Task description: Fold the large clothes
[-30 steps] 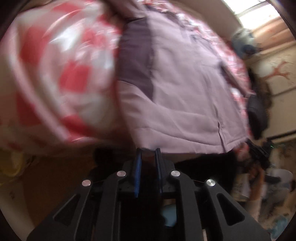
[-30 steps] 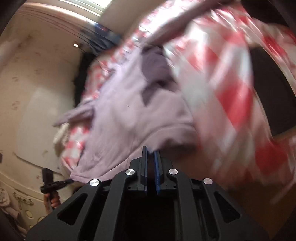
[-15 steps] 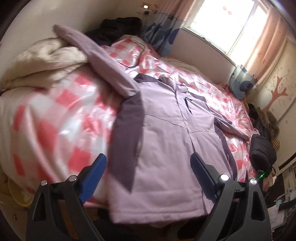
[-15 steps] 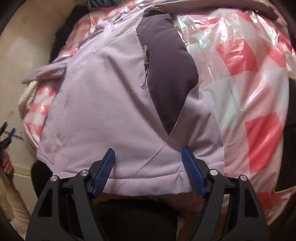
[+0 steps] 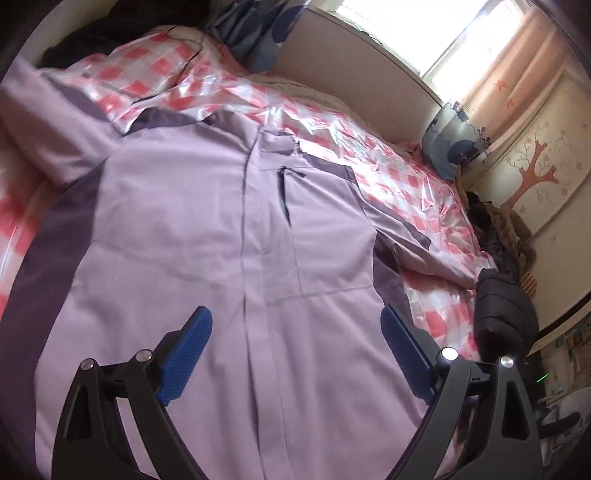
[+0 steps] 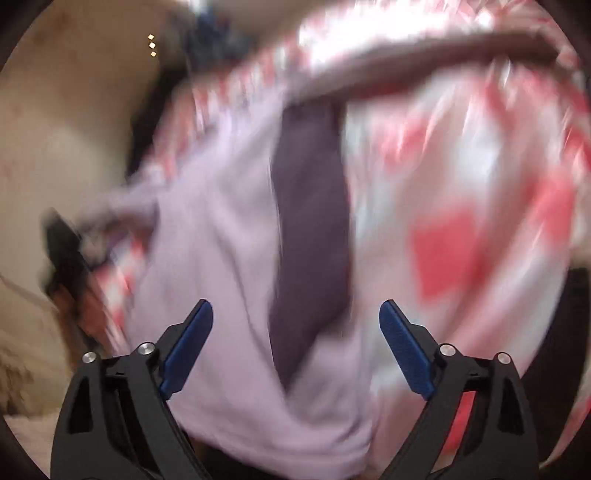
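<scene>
A large lilac jacket (image 5: 221, 258) with dark purple side panels lies front up, spread flat on a bed with a pink-and-white checked cover (image 5: 388, 158). Its sleeves stretch out to the left (image 5: 40, 122) and right (image 5: 424, 258). My left gripper (image 5: 295, 328) is open and empty, hovering above the jacket's lower front by the zip line. In the blurred right wrist view the jacket (image 6: 221, 258) shows with its dark panel (image 6: 310, 240). My right gripper (image 6: 295, 321) is open and empty above the hem corner.
A black padded coat (image 5: 502, 314) lies at the bed's right edge. A blue cushion (image 5: 450, 147) and blue curtain (image 5: 255, 33) sit near the window wall. Dark clothing (image 5: 92, 33) lies at the far left corner. A person's hand with a dark tool (image 6: 70, 266) is at left.
Both grippers went from shut to open about half a second ago. The left gripper has moved closer over the jacket's front. The right view is swinging and blurred.
</scene>
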Tool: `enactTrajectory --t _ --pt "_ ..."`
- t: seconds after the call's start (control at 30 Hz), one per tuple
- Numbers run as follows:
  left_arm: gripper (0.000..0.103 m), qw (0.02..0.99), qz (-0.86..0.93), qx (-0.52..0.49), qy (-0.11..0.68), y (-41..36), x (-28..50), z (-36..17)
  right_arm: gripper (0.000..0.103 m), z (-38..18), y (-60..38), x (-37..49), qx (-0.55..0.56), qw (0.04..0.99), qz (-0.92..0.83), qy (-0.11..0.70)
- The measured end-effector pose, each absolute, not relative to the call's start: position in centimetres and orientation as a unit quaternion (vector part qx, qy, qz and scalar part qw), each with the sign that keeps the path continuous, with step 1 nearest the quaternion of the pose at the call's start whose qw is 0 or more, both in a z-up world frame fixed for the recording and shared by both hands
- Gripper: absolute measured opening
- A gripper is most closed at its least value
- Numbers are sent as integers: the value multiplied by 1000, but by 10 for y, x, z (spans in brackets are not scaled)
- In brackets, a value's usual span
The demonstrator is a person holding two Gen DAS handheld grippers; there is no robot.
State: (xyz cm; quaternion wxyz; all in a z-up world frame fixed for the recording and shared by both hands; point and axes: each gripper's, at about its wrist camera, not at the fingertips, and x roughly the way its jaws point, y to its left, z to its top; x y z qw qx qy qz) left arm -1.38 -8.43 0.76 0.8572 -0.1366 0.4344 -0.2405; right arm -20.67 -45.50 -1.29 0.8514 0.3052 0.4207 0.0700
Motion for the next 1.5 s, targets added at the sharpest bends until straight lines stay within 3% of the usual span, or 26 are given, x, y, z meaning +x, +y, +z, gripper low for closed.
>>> enactTrajectory --t 0.03,0.2,0.37,0.53,0.6,0.67,0.77,1.1,1.5 --pt "89 865 -237 -122 426 -93 -6 6 96 4 -482 -200 332 862 49 381" --pt "89 899 -214 -126 360 -100 12 -4 96 25 -618 -143 431 841 -97 314" --pt "90 912 -159 -139 353 -83 17 -33 96 -3 -721 -102 474 801 -226 288" --pt "91 916 -140 -162 338 -71 19 -32 96 -27 -758 -75 483 784 -283 269" --pt "95 921 -134 -154 331 -70 18 -32 77 -37 -771 -69 488 783 -287 258" --pt "95 918 -133 -154 340 -71 20 -36 28 -41 -775 -66 494 783 -294 240" --pt "95 909 -135 -165 359 -70 25 -44 19 -33 -783 -69 486 795 -284 225" --pt "95 915 -97 -183 348 -57 25 -43 18 74 -725 -75 428 875 -203 97" --pt "95 924 -47 -172 337 -40 30 -28 18 187 -592 7 378 923 -59 51"
